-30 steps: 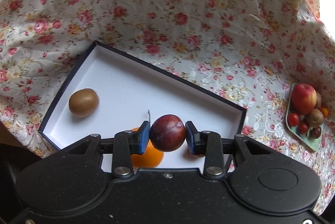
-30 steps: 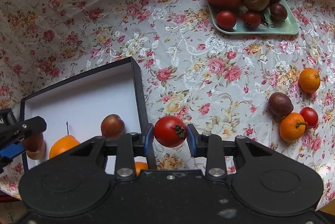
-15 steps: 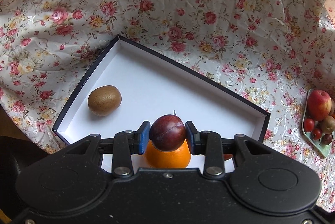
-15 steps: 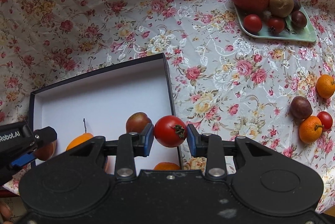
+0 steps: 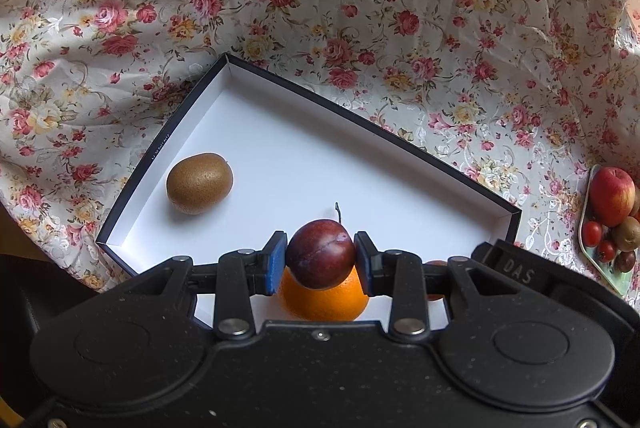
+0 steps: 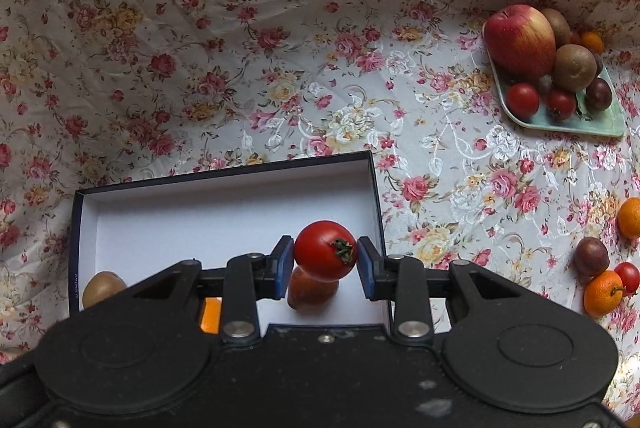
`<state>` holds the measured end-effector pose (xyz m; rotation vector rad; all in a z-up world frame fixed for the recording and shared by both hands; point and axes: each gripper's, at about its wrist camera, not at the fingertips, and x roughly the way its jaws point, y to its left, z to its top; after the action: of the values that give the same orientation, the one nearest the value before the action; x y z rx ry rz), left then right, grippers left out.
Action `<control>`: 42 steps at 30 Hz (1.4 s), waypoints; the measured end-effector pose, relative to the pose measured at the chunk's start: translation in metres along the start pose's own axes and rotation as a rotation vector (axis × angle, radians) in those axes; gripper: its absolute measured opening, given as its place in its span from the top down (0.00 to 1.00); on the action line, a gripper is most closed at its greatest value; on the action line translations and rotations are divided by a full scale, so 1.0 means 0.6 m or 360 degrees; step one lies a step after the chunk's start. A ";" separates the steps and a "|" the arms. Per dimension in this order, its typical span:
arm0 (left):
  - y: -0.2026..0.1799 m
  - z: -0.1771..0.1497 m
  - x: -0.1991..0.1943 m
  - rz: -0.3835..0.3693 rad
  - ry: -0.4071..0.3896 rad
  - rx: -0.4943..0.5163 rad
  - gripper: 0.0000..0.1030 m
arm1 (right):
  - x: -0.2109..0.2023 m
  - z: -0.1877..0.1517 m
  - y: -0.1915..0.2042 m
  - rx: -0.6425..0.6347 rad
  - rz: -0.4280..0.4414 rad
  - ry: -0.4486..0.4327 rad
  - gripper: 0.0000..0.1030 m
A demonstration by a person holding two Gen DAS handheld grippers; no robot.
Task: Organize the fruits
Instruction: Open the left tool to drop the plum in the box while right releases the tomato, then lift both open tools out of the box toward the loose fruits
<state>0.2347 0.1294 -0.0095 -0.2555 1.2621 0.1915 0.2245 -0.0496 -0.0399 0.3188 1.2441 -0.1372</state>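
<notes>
My left gripper (image 5: 321, 260) has its fingers closed on a dark plum (image 5: 321, 254), held over the near part of the white-lined box (image 5: 400, 184), right above an orange (image 5: 323, 300). My right gripper (image 6: 325, 257) pinches a tomato (image 6: 325, 250) above the box's near right corner, over a reddish fruit (image 6: 313, 291) I can't identify clearly. A kiwi (image 5: 199, 182) lies at the box's left. If I let go here, either round fruit could land on the one beneath, bounce and roll, perhaps over the low wall onto the floral counter (image 6: 440, 188).
</notes>
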 end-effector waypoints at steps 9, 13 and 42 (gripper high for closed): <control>0.004 -0.001 0.003 -0.0028 0.0043 -0.0034 0.57 | 0.003 0.000 0.019 -0.0073 -0.0021 0.0002 0.65; 0.005 -0.002 0.003 -0.0042 0.0056 -0.0041 0.57 | 0.004 -0.002 0.021 -0.0090 -0.0028 0.0020 0.65; -0.001 -0.006 -0.004 -0.0037 0.0065 -0.0016 0.56 | -0.007 -0.005 0.006 -0.0041 -0.0042 0.0063 0.65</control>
<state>0.2307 0.1279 -0.0081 -0.2837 1.2981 0.1734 0.2214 -0.0458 -0.0361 0.2841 1.2889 -0.1383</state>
